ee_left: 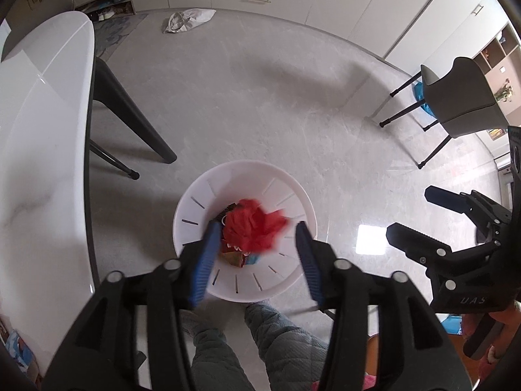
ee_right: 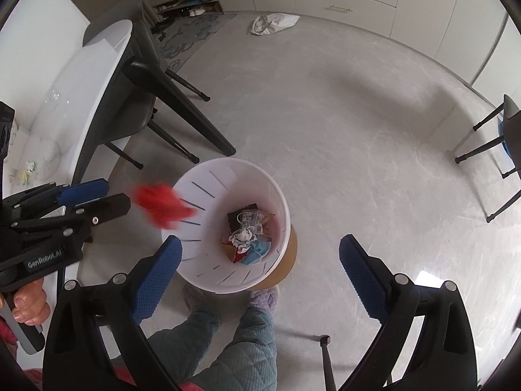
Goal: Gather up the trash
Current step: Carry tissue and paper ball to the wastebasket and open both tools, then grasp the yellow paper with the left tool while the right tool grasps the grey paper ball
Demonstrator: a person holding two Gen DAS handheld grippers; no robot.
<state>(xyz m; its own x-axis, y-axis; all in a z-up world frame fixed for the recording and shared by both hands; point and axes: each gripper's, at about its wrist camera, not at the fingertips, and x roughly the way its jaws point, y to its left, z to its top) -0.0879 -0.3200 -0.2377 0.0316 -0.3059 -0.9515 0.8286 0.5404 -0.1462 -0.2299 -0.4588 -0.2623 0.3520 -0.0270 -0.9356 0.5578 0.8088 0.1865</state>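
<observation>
- While the white slotted bin is taken as the landmark, everything else can be placed off it pretty easily
- left gripper is seen right above the bin mouth, jaws parted, blue pads clear of the red wad on both sides
- a crumpled red wad is caught blurred between those pads, not pinched by them; from the right wrist view it's seen just over the bin's rim, just past the left gripper's tips
- right gripper is held beside the bin, jaws spread wide, nothing between them
- mixed trash is piled at the bottom of the bin: white crumpled paper, something blue, printed wrappers
- quilted grey-green trouser legs and slippers are seen right up against the near side of the bin
- a white table with dark legs is found beside the bin, a chair well apart on the other side
- a white bag is left on the floor far beyond the bin, by the cabinets
</observation>
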